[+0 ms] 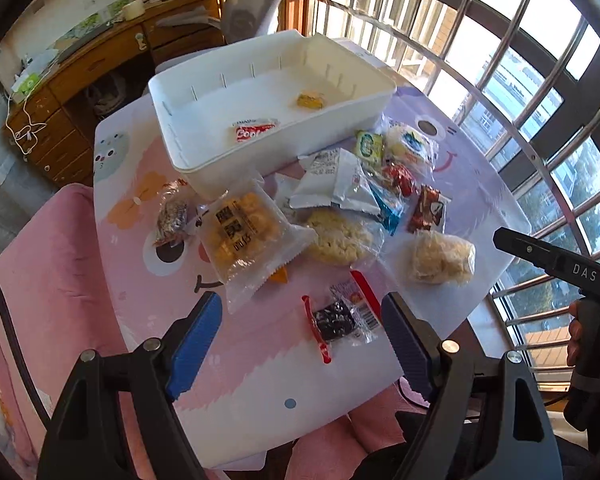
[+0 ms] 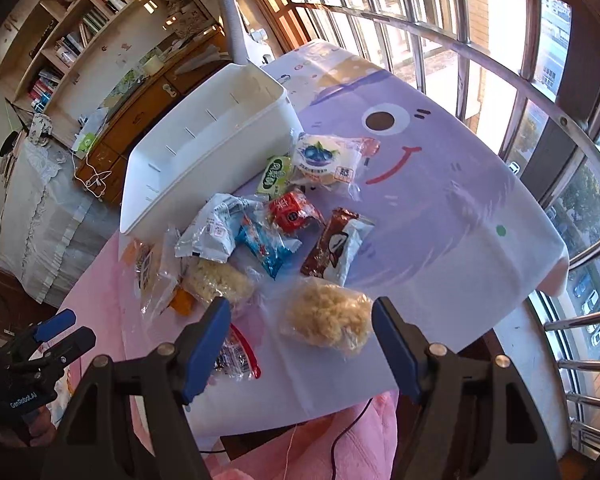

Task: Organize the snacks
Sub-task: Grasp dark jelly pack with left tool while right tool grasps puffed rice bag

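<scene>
A white bin (image 1: 204, 156) stands on the table and holds a red-and-white packet (image 1: 256, 131) and a small yellow packet (image 1: 310, 100). Several snack packets lie in front of it. My left gripper (image 1: 300, 340) is open and empty, its jaws on either side of a dark snack in a clear red-edged wrapper (image 1: 338, 322). My right gripper (image 2: 300, 340) is open and empty, its jaws on either side of a pale noodle-like cake in a clear wrap (image 2: 328, 316). The white bin (image 2: 204, 160) shows in the right wrist view too.
On the cartoon tablecloth (image 1: 140, 240) lie a yellow cracker pack (image 1: 246, 236), a second pale cake (image 1: 338, 236), a white foil pack (image 1: 336, 180), a brown bar (image 2: 334, 246), a blue packet (image 2: 266, 246), a red packet (image 2: 292, 210), a green packet (image 2: 276, 176) and a blueberry pack (image 2: 324, 158). Window bars stand at right.
</scene>
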A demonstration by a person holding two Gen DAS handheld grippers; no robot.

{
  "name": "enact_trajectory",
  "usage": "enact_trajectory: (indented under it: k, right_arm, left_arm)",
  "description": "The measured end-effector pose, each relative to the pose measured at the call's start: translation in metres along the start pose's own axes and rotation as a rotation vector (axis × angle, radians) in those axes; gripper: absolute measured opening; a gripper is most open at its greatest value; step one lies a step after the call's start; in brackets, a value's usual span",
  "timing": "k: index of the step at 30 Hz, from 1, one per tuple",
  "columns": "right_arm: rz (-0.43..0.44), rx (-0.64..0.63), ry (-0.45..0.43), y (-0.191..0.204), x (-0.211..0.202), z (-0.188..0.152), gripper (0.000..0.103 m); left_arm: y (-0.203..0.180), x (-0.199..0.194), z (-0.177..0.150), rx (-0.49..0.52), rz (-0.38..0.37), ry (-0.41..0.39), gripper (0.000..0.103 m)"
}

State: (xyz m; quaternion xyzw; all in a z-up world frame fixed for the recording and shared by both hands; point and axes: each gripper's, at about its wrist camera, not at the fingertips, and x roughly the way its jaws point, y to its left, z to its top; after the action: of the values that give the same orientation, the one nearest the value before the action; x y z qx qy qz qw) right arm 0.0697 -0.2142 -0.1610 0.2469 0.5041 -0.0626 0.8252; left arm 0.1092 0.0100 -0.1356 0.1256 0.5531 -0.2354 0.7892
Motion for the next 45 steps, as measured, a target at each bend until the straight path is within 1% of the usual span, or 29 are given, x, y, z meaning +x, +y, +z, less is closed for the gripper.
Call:
enact_trajectory:
  k: [5,10,11,12,15,19,26,34,39,45]
  right_arm:
    - [-0.008,0.039,0.038,-0.011,0.010,-0.011,0.073]
    - [-0.009,0.066,0.085,-0.018,0.026,-0.020,0.074]
    - [-0.010,0.071,0.097,-0.020,0.030,-0.021,0.074]
    - [-0.009,0.079,0.109,-0.022,0.034,-0.021,0.074]
    - [0.019,0.125,0.144,-0.028,0.045,-0.022,0.074]
    - [0.039,0.185,0.204,-0.036,0.062,-0.022,0.074]
    - [0.033,0.265,0.293,-0.043,0.086,-0.016,0.074]
    - [0.001,0.253,0.363,-0.038,0.106,-0.001,0.074]
    - [-0.036,0.222,0.401,-0.032,0.114,0.007,0.074]
    - [-0.082,0.196,0.428,-0.025,0.120,0.017,0.074]
  left_arm:
    - [-0.009,0.025,-0.008,0.030,-0.008,0.088,0.081]
    - [-0.015,0.054,-0.016,0.036,0.000,0.179,0.081]
    - [-0.016,0.060,-0.017,0.035,-0.011,0.191,0.081]
    - [-0.018,0.065,-0.019,0.035,-0.007,0.209,0.081]
    - [-0.021,0.079,-0.021,0.036,-0.003,0.249,0.081]
    - [-0.025,0.099,-0.022,0.016,0.008,0.309,0.081]
    - [-0.021,0.131,-0.026,-0.060,0.023,0.407,0.081]
    - [-0.012,0.156,-0.024,-0.162,0.017,0.466,0.081]
    - [-0.006,0.171,-0.020,-0.218,0.007,0.506,0.081]
    - [0.001,0.181,-0.023,-0.252,0.007,0.530,0.081]
